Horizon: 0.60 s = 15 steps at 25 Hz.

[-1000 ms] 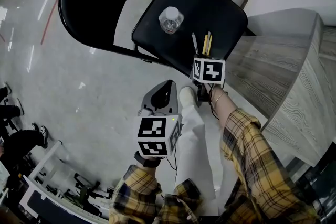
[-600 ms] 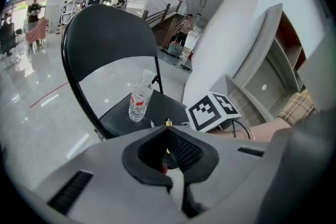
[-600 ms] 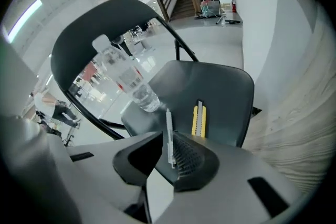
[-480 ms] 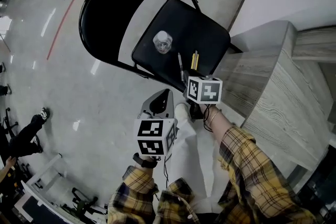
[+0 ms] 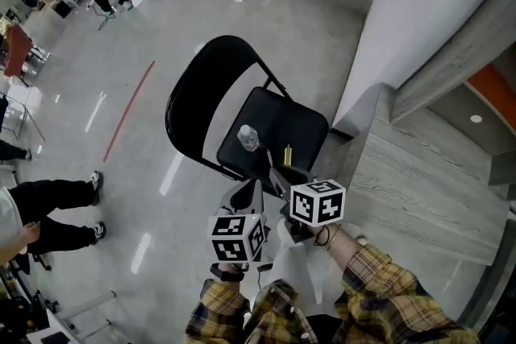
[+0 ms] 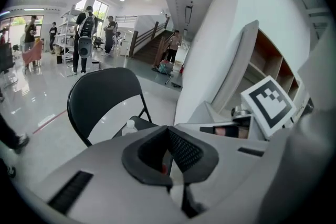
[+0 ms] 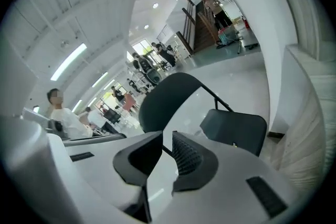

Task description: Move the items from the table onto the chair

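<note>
The black folding chair [image 5: 278, 125] stands ahead of me. A clear plastic bottle [image 5: 247, 138] stands upright on its seat, and a yellow pencil [image 5: 288, 153] lies with other pens near the seat's front edge. My left gripper [image 5: 248, 191] is shut and empty, held short of the seat's front. My right gripper [image 5: 284, 176] hovers beside it over the front edge, its pads a small gap apart with nothing between them. In the left gripper view the shut left gripper [image 6: 169, 136] points at the chair [image 6: 102, 94] and bottle [image 6: 130, 125]. The right gripper [image 7: 167, 147] faces the chair seat [image 7: 233, 131].
A wood-grain table [image 5: 419, 189] runs along the right, against a white wall [image 5: 387, 28]. A person's legs [image 5: 56, 205] stand on the grey floor to the left, and other people and chairs are far off at the top left. A red line [image 5: 129, 110] marks the floor.
The head view has pulled up and back, so the chair looks smaller and farther off. Both grippers sit lower in the picture, closer together, and their jaws have not changed.
</note>
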Each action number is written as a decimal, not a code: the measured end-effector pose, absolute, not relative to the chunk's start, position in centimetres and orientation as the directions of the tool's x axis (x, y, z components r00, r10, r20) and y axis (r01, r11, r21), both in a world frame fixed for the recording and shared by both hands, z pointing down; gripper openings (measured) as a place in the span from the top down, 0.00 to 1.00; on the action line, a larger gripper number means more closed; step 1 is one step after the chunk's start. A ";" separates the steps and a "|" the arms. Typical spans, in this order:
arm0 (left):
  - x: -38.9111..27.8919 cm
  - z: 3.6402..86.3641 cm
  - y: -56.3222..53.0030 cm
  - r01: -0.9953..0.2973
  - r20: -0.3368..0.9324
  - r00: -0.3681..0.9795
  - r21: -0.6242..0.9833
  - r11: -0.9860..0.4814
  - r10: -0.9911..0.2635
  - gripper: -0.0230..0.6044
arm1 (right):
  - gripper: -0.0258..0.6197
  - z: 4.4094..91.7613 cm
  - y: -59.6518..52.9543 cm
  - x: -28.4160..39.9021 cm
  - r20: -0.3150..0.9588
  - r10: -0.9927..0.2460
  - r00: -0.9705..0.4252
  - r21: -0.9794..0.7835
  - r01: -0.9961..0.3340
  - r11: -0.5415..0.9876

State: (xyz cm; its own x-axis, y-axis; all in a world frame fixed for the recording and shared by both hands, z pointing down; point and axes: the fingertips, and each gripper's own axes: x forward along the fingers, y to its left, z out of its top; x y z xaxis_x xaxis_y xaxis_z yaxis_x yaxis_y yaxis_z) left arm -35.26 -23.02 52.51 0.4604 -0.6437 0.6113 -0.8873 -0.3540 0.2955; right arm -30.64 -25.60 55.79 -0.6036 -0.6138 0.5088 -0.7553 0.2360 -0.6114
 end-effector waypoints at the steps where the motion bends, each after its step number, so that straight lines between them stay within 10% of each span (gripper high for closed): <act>1: -34.9 51.1 -22.3 -0.886 0.605 0.462 0.295 -0.357 -0.648 0.96 | 0.86 53.6 -24.5 -30.5 0.476 -0.621 -0.622 -0.627 -0.736 0.256; 15: -14.1 37.7 -13.0 -0.744 0.473 0.653 0.252 -0.619 -0.592 0.96 | 0.88 34.1 -9.7 -10.0 0.175 -0.814 -0.553 -0.577 -0.728 0.370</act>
